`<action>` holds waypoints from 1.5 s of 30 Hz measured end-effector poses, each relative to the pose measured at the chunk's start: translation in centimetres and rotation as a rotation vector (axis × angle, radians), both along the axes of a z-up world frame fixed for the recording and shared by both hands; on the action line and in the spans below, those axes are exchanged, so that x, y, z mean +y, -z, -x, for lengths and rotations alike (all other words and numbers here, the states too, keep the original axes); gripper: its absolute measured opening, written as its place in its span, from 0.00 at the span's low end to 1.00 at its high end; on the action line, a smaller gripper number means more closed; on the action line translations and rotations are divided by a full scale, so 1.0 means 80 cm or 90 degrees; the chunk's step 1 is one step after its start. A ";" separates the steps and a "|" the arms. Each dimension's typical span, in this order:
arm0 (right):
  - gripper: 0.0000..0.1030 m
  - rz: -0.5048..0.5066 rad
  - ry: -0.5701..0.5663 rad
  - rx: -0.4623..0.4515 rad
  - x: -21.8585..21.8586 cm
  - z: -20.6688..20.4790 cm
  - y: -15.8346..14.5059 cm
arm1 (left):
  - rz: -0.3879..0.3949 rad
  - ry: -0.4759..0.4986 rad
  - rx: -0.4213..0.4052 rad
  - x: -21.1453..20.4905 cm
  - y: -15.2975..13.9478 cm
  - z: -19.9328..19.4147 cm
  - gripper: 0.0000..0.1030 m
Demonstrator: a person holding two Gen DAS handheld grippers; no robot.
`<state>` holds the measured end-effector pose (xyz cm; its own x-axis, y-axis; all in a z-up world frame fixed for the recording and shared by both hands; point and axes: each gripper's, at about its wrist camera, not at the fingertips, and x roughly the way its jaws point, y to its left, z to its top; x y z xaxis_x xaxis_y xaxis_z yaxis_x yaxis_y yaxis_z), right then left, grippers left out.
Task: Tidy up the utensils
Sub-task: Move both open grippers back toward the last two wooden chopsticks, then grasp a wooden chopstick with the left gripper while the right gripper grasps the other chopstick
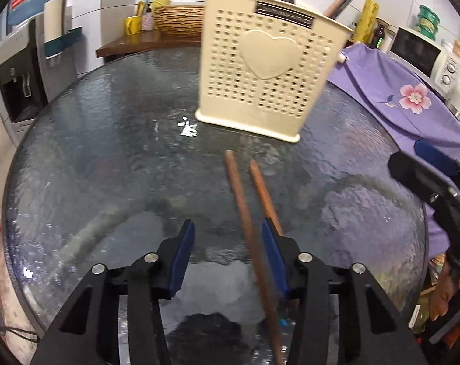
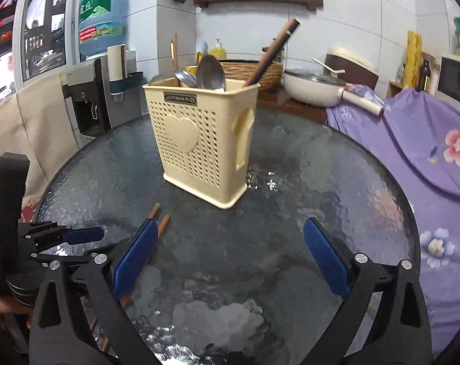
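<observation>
1. left wrist view: the left gripper (image 1: 228,237) sits at the bottom centre, black angular arms with flat blue pads, jaws parted. one pad is bare, with glass showing between the two.
2. two chopsticks (image 1: 245,210), slim round brown wooden sticks, lie side by side on the table, running from mid-frame down to the bottom. one passes between the pads, close to the right-hand pad without being pinched; the other slips behind that pad.
3. the round table (image 1: 108,158) is dark, pebbled, glossy glass catching white glare.
4. the utensil holder (image 1: 266,70), a cream plastic box, stands upright in the upper centre, walls punched with small square holes, a raised heart on the front. wooden handles and metal spoon bowls poke above its rim.
5. right wrist view: the right gripper (image 2: 230,254) spreads wide across the lower frame, blue pads far apart, only table between them.
6. the chopstick tips show at lower left, partly behind the left-hand pad.
7. a purple floral cloth (image 2: 427,140), soft and draped, covers the right edge.
</observation>
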<state>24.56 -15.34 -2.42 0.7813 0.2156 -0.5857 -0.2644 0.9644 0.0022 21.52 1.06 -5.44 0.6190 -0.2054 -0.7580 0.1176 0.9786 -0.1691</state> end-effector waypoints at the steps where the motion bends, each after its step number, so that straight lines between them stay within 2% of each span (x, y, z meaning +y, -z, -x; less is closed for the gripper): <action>1: 0.92 -0.002 0.002 0.005 -0.003 0.000 0.002 | 0.000 0.003 0.001 -0.003 -0.001 -0.001 0.41; 12: 0.90 -0.024 0.005 0.036 -0.016 0.002 0.014 | -0.034 0.007 0.014 -0.023 0.007 -0.016 0.32; 18: 0.89 -0.024 0.001 0.042 -0.011 0.001 0.014 | -0.077 0.004 0.009 -0.031 0.007 -0.029 0.26; 21: 0.89 -0.022 -0.001 0.042 -0.008 0.001 0.014 | -0.083 0.002 0.009 -0.029 0.006 -0.037 0.24; 23: 0.89 -0.023 -0.001 0.045 -0.007 -0.001 0.014 | -0.092 -0.003 0.007 -0.026 0.007 -0.045 0.20; 25: 0.89 -0.027 -0.003 0.051 -0.005 -0.002 0.016 | -0.098 -0.005 0.007 -0.023 0.006 -0.049 0.11; 30: 0.86 -0.034 -0.019 0.069 0.005 -0.005 0.021 | -0.086 -0.010 0.007 -0.005 0.006 -0.053 0.09; 34: 0.85 -0.052 -0.051 0.105 0.024 -0.010 0.031 | -0.078 -0.022 0.009 0.012 0.006 -0.051 0.08; 43: 0.66 -0.050 -0.105 0.197 0.083 -0.027 0.068 | -0.058 -0.046 0.012 0.042 0.009 -0.042 0.08; 45: 0.59 -0.040 -0.103 0.206 0.095 -0.032 0.073 | -0.055 -0.047 0.012 0.043 0.009 -0.041 0.08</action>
<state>27.11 -7.74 -8.25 0.5112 0.3645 -0.7783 -0.3890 0.9057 0.1687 24.81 4.51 -6.18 0.6156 -0.0928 -0.7826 0.0426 0.9955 -0.0846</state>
